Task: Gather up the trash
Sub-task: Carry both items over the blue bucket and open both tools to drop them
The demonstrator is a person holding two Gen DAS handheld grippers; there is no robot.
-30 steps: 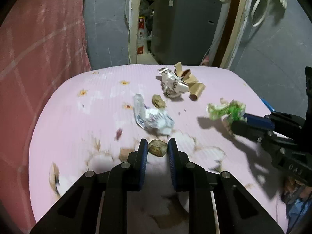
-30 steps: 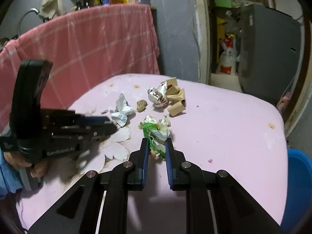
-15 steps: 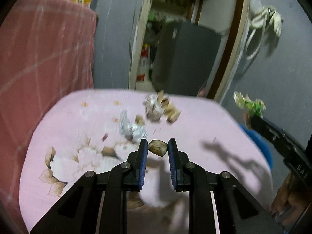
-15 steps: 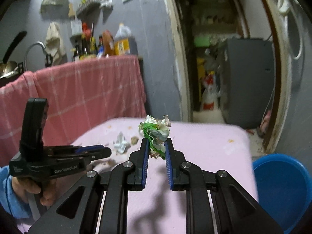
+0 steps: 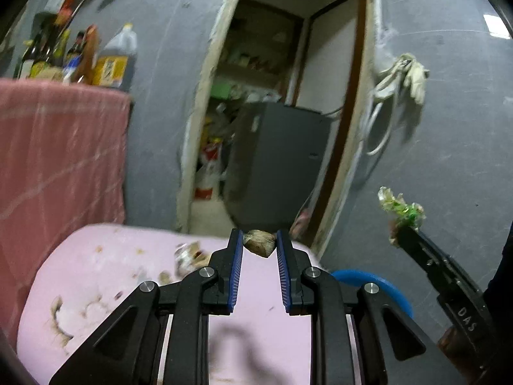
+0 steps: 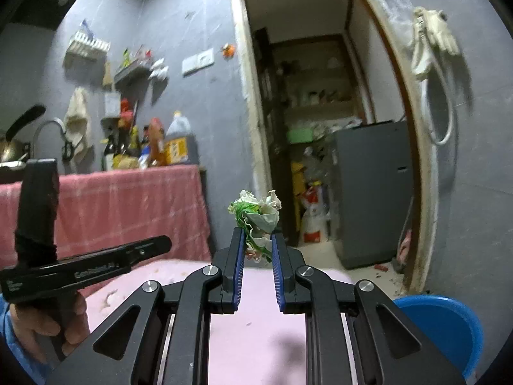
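Observation:
My left gripper [image 5: 257, 243] is shut on a small brown crumpled wad [image 5: 259, 241] and holds it high above the pink table [image 5: 96, 272]. My right gripper [image 6: 258, 240] is shut on a green and white crumpled wrapper [image 6: 256, 216], also raised; the wrapper shows in the left wrist view [image 5: 400, 210] at the right. A blue bin [image 6: 442, 327] stands on the floor to the right of the table and shows in the left wrist view [image 5: 381, 285] too. More scraps [image 5: 186, 256] lie on the table, blurred.
A pink cloth-covered counter [image 6: 128, 205] with bottles [image 6: 173, 144] stands to the left. An open doorway with a grey cabinet [image 6: 372, 189] is ahead. A hose and rag [image 6: 429, 48] hang on the wall at right.
Both grippers have risen well above the table with their trash and tilted up. The table has dropped low in view and the blue bin shows more.

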